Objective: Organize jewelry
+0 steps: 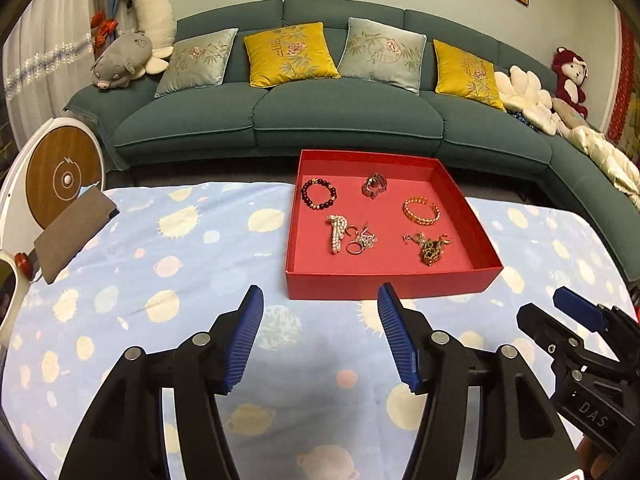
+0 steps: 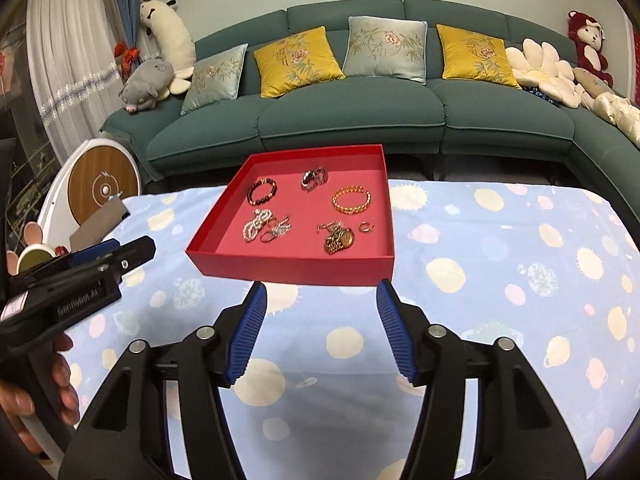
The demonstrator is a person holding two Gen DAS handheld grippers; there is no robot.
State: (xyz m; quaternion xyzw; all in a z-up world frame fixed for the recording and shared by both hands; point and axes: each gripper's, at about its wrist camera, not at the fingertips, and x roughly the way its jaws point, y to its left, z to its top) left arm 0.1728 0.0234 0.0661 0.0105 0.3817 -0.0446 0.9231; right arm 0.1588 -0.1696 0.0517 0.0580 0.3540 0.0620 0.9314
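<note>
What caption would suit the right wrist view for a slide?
Open right gripper hovers empty over the patterned cloth, facing a red tray of jewelry.

Teal sofa [image 1: 280,116] behind the surface, with yellow [image 1: 288,54] and grey cushions [image 1: 382,54]. Plush toys at both ends. Planet-print cloth [image 1: 160,280] covers the surface; round fan [image 1: 60,178] at left.

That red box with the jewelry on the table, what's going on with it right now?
A person holds a two-finger gripper in each hand over a table with a spotted blue cloth. The left gripper and right gripper are both open and empty, just short of the red box. Inside it lie a dark bead bracelet, a gold bangle, a pearl piece, a gold watch and some small rings. Nothing is being held at this moment.
</note>
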